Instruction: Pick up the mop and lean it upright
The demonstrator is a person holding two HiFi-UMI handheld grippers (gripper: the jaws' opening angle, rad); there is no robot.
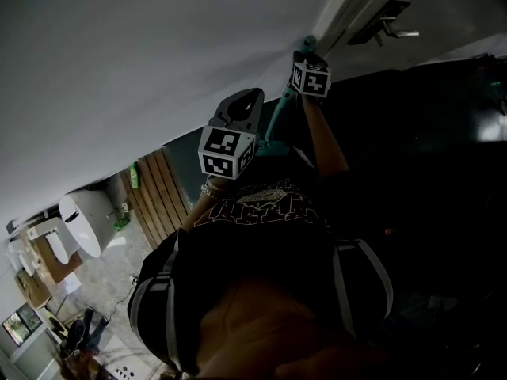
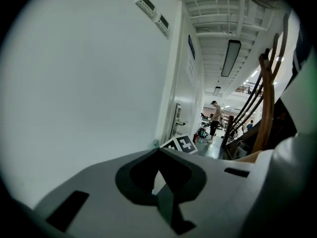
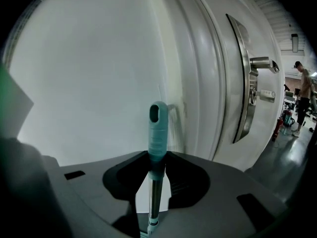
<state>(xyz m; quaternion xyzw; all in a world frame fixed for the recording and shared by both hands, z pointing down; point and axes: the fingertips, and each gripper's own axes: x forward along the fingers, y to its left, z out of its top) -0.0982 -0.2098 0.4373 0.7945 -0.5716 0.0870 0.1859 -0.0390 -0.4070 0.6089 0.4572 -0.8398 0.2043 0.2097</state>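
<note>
The mop's handle (image 3: 158, 133) ends in a teal grip with a slot, set on a metal shaft, and it stands close to a white wall beside a door. My right gripper (image 3: 158, 155) is shut on the shaft just below the grip. In the head view the right gripper (image 1: 309, 63) is the farther one, up at the handle's top. My left gripper (image 1: 242, 113) sits lower along the teal shaft (image 1: 275, 125). In its own view the left gripper (image 2: 159, 150) has its jaws nearly together, with a teal sliver in the gap. The mop head is hidden.
A white door with a metal lever handle (image 3: 260, 63) stands right of the mop. Down the corridor a person (image 2: 215, 118) is standing, and wooden stair rails (image 2: 267, 108) rise at the right. The head view shows a white drum (image 1: 87, 220) and slatted wood panel (image 1: 158, 188).
</note>
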